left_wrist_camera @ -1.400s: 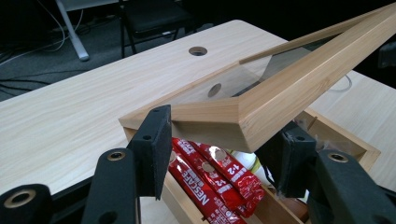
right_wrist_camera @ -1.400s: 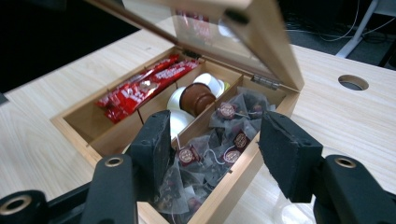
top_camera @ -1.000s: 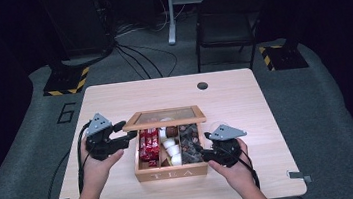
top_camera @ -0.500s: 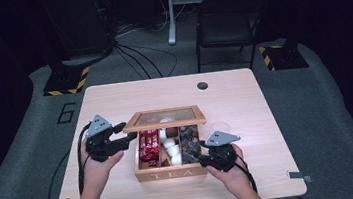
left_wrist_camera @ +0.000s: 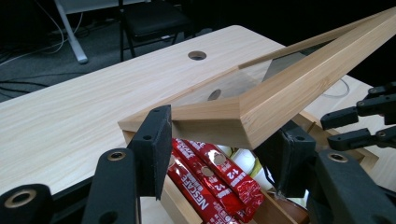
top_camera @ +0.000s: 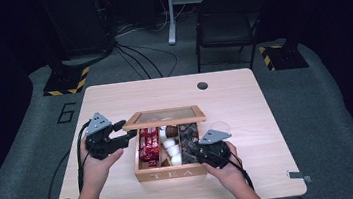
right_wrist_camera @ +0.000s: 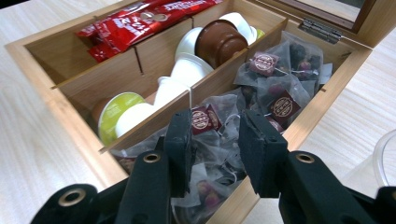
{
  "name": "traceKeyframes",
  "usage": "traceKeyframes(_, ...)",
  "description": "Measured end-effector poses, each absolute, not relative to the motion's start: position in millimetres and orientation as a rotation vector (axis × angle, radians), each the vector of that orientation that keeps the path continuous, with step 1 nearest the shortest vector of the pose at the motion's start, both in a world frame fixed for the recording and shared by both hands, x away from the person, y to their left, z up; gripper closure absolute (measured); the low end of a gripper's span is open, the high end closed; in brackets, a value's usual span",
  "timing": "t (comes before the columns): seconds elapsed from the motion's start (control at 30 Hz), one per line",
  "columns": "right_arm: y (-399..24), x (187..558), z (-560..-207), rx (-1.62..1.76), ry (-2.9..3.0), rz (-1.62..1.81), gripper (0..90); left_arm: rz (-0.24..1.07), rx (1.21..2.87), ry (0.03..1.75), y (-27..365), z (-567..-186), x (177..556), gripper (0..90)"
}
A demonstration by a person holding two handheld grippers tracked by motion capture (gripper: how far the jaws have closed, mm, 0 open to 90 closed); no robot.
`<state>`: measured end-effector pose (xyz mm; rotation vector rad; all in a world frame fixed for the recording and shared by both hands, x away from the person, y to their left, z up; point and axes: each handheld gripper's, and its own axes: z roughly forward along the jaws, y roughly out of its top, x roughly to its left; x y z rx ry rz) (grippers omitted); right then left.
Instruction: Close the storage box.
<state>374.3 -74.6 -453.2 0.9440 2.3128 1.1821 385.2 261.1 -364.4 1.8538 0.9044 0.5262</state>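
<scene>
Gripping the lid (left_wrist_camera: 261, 105) corner, left jaws clamped, right jaws closing around a tea bag (right_wrist_camera: 208, 123)

The raised lid (top_camera: 166, 116) overhangs the back of the box (top_camera: 170, 172), so the compartments lie open from above and from the front. The left gripper (top_camera: 118, 136) takes up the room at the lid's left corner. The right gripper (top_camera: 190, 150) fills the space over the tea-bag compartment (right_wrist_camera: 275, 93). A clear cup (top_camera: 218, 127) stands just right of the box. The far worktop (top_camera: 163, 91) is bare.
</scene>
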Motion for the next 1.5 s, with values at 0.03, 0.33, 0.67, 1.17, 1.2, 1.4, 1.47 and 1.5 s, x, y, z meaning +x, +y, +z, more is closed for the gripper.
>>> traceKeyframes(0.03,-74,376,-454,0.954,2.309,1.183,64.3,0.526,1.853,0.905,261,-365,385,47.0)
traceKeyframes(0.33,-68,384,-459,0.997,2.263,1.228,68.9,0.531,1.842,0.903,261,-363,387,47.2)
traceKeyframes(0.67,-62,395,-467,1.040,2.278,1.212,68.1,0.537,1.828,0.901,262,-358,393,47.3)
traceKeyframes(1.17,-55,405,-472,1.059,2.319,1.187,65.9,0.528,1.825,0.896,262,-357,395,47.3)
traceKeyframes(1.2,-55,405,-472,1.056,2.321,1.191,66.2,0.530,1.823,0.896,262,-357,395,47.3)
traceKeyframes(1.4,-53,405,-475,1.047,2.330,1.183,73.2,0.528,1.821,0.896,263,-357,396,47.3)
traceKeyframes(1.47,-52,405,-475,1.049,2.337,1.195,76.7,0.525,1.826,0.895,263,-357,395,47.3)
traceKeyframes(1.5,-52,405,-475,1.040,2.342,1.178,78.7,0.528,1.825,0.895,263,-357,395,47.3)
